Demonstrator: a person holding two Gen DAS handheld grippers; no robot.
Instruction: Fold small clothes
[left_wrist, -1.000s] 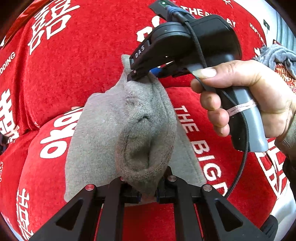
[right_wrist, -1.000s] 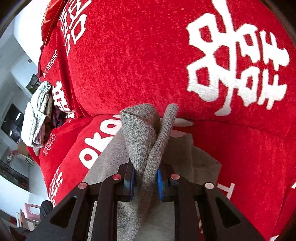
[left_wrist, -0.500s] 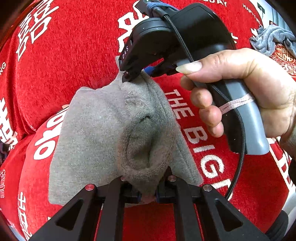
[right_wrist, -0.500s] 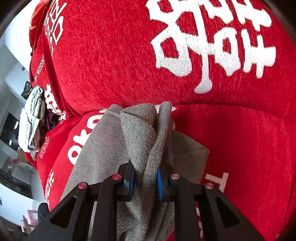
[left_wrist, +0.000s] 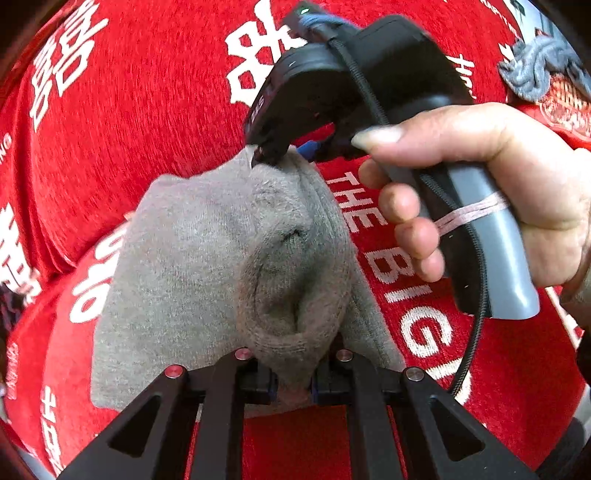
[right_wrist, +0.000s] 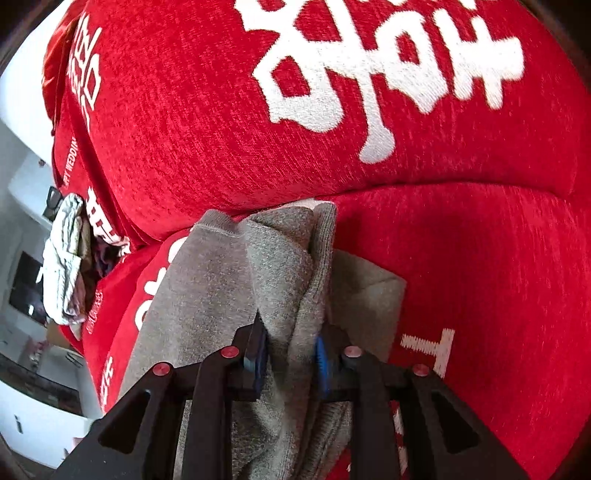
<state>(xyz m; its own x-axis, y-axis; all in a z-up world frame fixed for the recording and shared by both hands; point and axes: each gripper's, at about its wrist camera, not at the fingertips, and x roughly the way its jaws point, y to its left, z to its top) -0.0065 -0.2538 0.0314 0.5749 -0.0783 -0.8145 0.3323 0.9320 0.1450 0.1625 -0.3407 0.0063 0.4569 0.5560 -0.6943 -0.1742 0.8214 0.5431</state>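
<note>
Grey cloth (left_wrist: 207, 258), a small knitted garment, lies partly flat on a red sofa (left_wrist: 147, 110) printed with white lettering, its far end at the crease where the seat meets the back cushion. In the left wrist view a bunched ribbed fold of it rises toward 6 o'clock, where the left gripper (left_wrist: 291, 380) has its fingers closed tight on the fold. At 12 o'clock of the cloth the right gripper (left_wrist: 266, 155) touches the garment's far edge, and a person's hand (left_wrist: 498, 192) wraps the grey handle at 3 o'clock, a black cable looping below it. In the right wrist view the right gripper (right_wrist: 291, 354) has a thick doubled fold of the cloth (right_wrist: 280, 266) between its blue-padded fingers; these have just been opening, and whether the pads still press the fabric I cannot tell. A crumpled grey rag (left_wrist: 535, 66) sits on the sofa at 2 o'clock in the left view. A pale bundle of fabric (right_wrist: 66, 258) rests at 9 o'clock in the right view.
</note>
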